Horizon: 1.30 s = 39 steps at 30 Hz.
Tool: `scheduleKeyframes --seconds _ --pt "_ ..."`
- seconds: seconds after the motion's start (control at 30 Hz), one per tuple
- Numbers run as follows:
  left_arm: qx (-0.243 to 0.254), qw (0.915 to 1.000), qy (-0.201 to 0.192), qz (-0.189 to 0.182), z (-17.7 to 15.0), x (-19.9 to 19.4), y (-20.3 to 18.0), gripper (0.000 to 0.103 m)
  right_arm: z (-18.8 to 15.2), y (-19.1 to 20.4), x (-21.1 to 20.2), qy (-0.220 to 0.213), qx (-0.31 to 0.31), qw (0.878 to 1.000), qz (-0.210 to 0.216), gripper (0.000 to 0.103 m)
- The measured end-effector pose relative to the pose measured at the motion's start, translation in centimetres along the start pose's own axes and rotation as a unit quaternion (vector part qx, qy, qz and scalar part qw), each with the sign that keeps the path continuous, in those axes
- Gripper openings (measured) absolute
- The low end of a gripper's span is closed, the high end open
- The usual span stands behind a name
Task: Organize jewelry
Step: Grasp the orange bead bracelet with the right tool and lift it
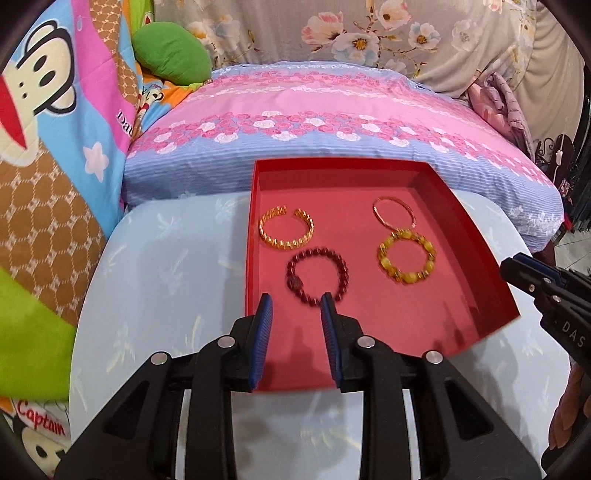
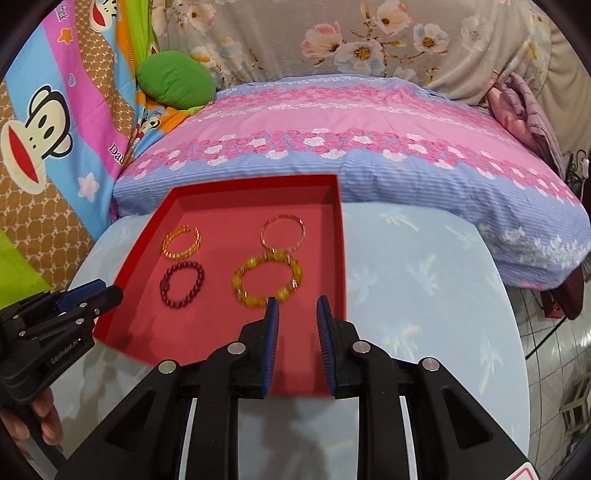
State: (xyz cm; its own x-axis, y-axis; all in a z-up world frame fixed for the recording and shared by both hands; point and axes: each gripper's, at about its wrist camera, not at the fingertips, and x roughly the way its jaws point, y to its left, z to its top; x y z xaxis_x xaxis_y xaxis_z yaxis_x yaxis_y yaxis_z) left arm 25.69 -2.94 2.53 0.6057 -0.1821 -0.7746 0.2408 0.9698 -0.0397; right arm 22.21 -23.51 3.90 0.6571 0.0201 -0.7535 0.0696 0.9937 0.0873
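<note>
Four bracelets lie in the red tray [image 1: 476,236] – all apart except the yellow beads [image 1: 405,255], touching the thin bangle [image 1: 393,214]. Both the left gripper [image 1: 296,303] and right gripper [image 2: 297,305] are parted, empty. Those two should be separated gently – without dragging neighbours.

We see pale blue table [image 1: 155,280] as landmark. Behind it, touching far edge, pink-and-blue flowered pillow [image 1: 332,110]. Behind pillow, grey floral cloth [image 1: 369,33]. Left of table, cartoon monkey blanket [image 1: 48,110]; green cushion [image 1: 171,51] at pillow's far left corner. Right of table, tiled floor [image 2: 554,369].
</note>
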Motion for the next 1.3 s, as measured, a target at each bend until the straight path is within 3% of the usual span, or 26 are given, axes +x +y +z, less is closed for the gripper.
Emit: scheduleKeyframes --seconds 0.27,0.6,0.73,0.97,1.3 --pt "-0.008 0.9996 0.013 -0.022 -5.3 -3.7 -0.7 0.026 -6.5 -0.5 -4.1 0.027 0.009 1.0 0.006 0.021" --pt "-0.007 0.9981 0.047 -0.039 -11.8 -6.1 -2.1 0.026 -13.5 0.6 -5.9 0.071 0.015 0.997 0.023 0.021" --pt "-0.012 0.9975 0.055 -0.044 -13.5 -6.6 -2.3 0.026 -14.7 0.8 -5.7 0.081 0.03 0.995 0.042 0.021" --pt "-0.01 0.9965 0.068 -0.047 -15.4 -7.0 -2.8 0.026 -15.3 1.7 -4.7 0.086 0.027 0.995 0.04 0.021" --pt "-0.01 0.9957 0.076 -0.051 -15.9 -6.9 -3.1 0.026 -16.2 1.7 -4.2 0.095 0.021 0.995 0.034 0.007"
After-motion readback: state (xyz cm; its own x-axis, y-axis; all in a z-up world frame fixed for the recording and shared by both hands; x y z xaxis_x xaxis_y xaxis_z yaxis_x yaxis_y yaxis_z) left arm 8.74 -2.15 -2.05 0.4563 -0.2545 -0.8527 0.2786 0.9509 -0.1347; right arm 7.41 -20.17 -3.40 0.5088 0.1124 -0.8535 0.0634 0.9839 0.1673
